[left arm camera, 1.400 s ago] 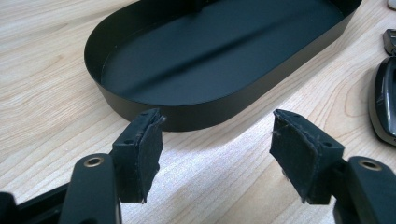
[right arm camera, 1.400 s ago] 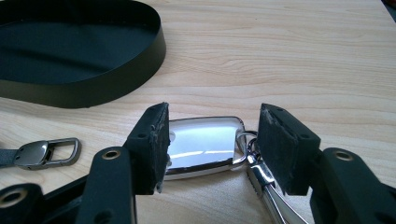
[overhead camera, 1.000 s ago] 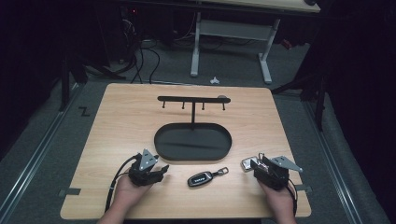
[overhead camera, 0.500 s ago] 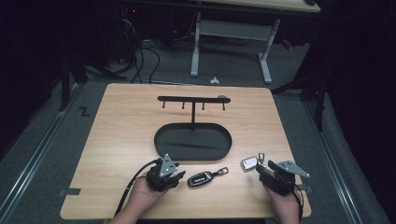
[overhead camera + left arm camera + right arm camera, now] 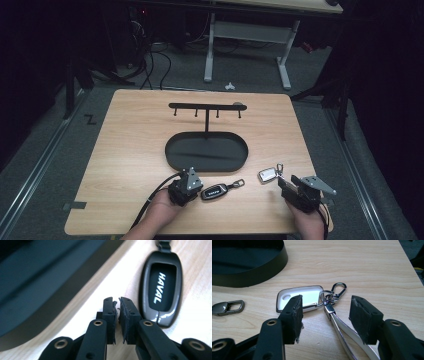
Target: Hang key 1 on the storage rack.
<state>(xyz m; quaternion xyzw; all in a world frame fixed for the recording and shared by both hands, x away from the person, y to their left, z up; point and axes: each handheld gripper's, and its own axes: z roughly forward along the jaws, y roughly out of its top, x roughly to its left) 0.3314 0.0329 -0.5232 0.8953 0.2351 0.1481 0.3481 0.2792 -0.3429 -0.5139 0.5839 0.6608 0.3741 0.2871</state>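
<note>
Wooden table bears tray stand (black), two key fobs.

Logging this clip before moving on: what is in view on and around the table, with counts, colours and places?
Table: 1, light wood, centre.
Key stand: 1, black, oval tray base with hook bar, mid-table.
Dark key fob: 1, dark grey, marked HAVAL, metal clip, in front of the tray.
White key fob: 1, white and silver, clasp and strap, front right.
Desk frame: 1, white-legged, behind the table.
Left tongs: 1, black, nearly shut, beside the dark fob.
Right tongs: 1, black, open, over the white fob's strap.
</note>
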